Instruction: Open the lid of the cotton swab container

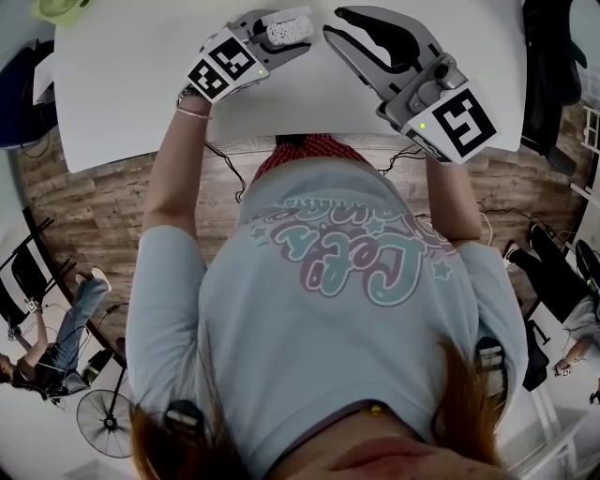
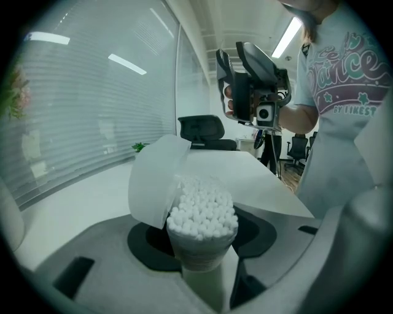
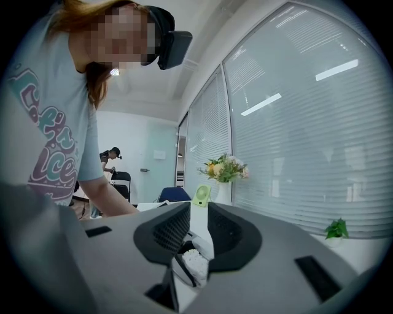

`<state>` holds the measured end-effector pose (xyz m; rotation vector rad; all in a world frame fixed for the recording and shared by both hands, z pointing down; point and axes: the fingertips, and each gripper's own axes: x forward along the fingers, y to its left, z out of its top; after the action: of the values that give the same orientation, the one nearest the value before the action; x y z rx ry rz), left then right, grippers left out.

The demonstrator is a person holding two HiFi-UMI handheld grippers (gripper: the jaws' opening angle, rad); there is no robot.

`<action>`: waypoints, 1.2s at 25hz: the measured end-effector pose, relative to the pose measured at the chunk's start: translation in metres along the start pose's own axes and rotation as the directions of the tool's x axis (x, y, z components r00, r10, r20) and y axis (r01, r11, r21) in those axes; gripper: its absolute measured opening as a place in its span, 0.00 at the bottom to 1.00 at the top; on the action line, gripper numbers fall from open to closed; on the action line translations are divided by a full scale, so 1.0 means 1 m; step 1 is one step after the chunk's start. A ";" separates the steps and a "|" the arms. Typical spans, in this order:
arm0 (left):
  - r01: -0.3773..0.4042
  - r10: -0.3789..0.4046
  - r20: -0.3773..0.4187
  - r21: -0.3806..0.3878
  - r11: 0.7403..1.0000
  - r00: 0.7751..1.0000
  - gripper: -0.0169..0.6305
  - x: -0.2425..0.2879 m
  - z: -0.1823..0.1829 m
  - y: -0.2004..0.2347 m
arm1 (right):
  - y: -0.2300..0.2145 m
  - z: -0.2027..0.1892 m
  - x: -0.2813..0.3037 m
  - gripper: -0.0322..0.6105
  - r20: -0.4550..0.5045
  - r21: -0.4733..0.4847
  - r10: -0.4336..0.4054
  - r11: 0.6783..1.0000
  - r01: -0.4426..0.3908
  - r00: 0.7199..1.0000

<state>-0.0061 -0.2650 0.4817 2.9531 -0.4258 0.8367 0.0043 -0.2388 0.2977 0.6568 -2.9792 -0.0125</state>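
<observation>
White table [image 1: 131,84] in an office, blinds [image 3: 307,122] along the window wall, small green fan [image 3: 199,196] and flowers [image 3: 225,168] at the far end. We hold both tools over the table's near edge.

The left gripper [image 1: 272,39] has its jaws closed on the body of the cotton swab container [image 2: 199,248], low on the tube, so the top is free. It is tilted, nose down, which puts the mouth towards us and the other tool. The container is off the table, carried in that grip alone.

The lid [image 2: 150,181] is already swung back. It stands up beside the rim on the left in the left gripper view and looks attached there. The swab heads [image 2: 202,208] are packed in and fully exposed, so we judge the opening done.

The right gripper [image 1: 342,28] is level and aimed at the container. Its jaws are a narrow gap apart and hold nothing; only table shows between the pads. It sits apart from the lid, not touching. That narrow gap suits pinching a thin lid edge, we guess.
</observation>
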 end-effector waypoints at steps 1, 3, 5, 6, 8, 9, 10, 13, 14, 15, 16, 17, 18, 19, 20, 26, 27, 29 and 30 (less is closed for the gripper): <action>-0.001 0.001 -0.001 0.000 1.000 1.000 0.33 0.000 0.000 0.000 | 0.000 0.001 0.000 0.19 0.002 0.000 -0.001 1.000 0.001 1.000; -0.002 0.002 -0.004 0.002 1.000 1.000 0.33 0.001 0.001 0.001 | 0.000 0.003 0.000 0.19 0.005 -0.001 -0.002 1.000 0.002 1.000; -0.003 0.003 -0.012 0.005 1.000 1.000 0.33 0.002 0.001 0.001 | 0.000 0.004 0.000 0.19 0.008 -0.003 -0.003 1.000 0.003 1.000; -0.004 0.004 -0.016 0.007 1.000 1.000 0.33 0.002 0.001 0.001 | 0.000 0.005 0.000 0.19 0.009 -0.004 -0.003 1.000 0.003 1.000; -0.006 0.007 -0.028 0.011 1.000 1.000 0.33 0.003 -0.001 0.001 | 0.000 0.006 0.000 0.19 0.011 -0.004 -0.004 1.000 0.004 1.000; -0.007 0.007 -0.034 0.012 1.000 0.999 0.33 0.003 -0.002 0.001 | 0.000 0.007 0.000 0.19 0.012 -0.004 -0.005 1.000 0.005 1.000; -0.008 0.008 -0.037 0.011 1.000 0.999 0.33 0.003 -0.003 0.001 | -0.001 0.008 0.000 0.19 0.014 -0.004 -0.006 1.000 0.006 1.000; -0.019 0.019 -0.017 -0.009 1.000 1.000 0.34 0.003 -0.002 0.002 | 0.000 0.011 0.000 0.19 0.019 -0.003 -0.007 1.000 0.007 1.000; -0.025 0.025 -0.006 -0.019 1.000 1.000 0.34 0.002 -0.001 0.003 | 0.000 0.012 -0.001 0.19 0.019 -0.003 -0.007 1.000 0.007 1.000; -0.031 0.032 0.001 -0.028 0.999 1.000 0.35 0.001 -0.001 0.003 | 0.000 0.012 -0.001 0.19 0.019 -0.003 -0.007 1.000 0.007 1.000; -0.040 0.040 0.006 -0.036 0.999 0.999 0.36 0.000 0.000 0.004 | 0.000 0.012 0.000 0.19 0.019 -0.002 -0.007 1.000 0.007 1.000; -0.051 0.052 0.010 -0.043 0.998 0.999 0.37 -0.001 0.000 0.006 | 0.000 0.012 0.000 0.19 0.018 0.000 -0.007 1.000 0.007 1.000; -0.067 0.068 0.015 -0.048 0.997 0.998 0.38 -0.002 0.000 0.008 | 0.000 0.012 0.001 0.19 0.017 0.002 -0.007 1.000 0.007 1.000; -0.085 0.086 0.020 -0.052 0.995 0.996 0.40 -0.004 0.001 0.010 | 0.000 0.011 0.001 0.19 0.014 0.004 -0.007 1.000 0.007 1.000; -0.101 0.103 0.025 -0.056 0.993 0.994 0.41 -0.006 0.001 0.011 | 0.000 0.010 0.001 0.19 0.012 0.005 -0.008 1.000 0.008 1.000; -0.169 0.172 0.033 -0.076 0.983 0.985 0.44 -0.018 -0.003 0.010 | -0.001 0.005 0.002 0.19 0.006 0.015 -0.012 1.000 0.012 1.000; -0.183 0.186 0.039 -0.073 0.980 0.982 0.44 -0.021 -0.002 0.010 | -0.001 0.004 0.002 0.19 0.006 0.018 -0.014 1.000 0.013 1.000; -0.220 0.224 0.056 -0.067 0.973 0.973 0.44 -0.028 0.002 0.011 | -0.003 0.003 0.002 0.19 0.009 0.025 -0.019 1.000 0.019 1.000; -0.241 0.245 0.065 -0.067 0.968 0.967 0.44 -0.032 0.004 0.012 | -0.004 0.003 0.002 0.19 0.010 0.028 -0.023 0.999 0.023 1.000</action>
<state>-0.0333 -0.2691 0.4610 2.9228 -0.8163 0.7221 0.0042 -0.2436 0.2944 0.6957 -2.9870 0.0243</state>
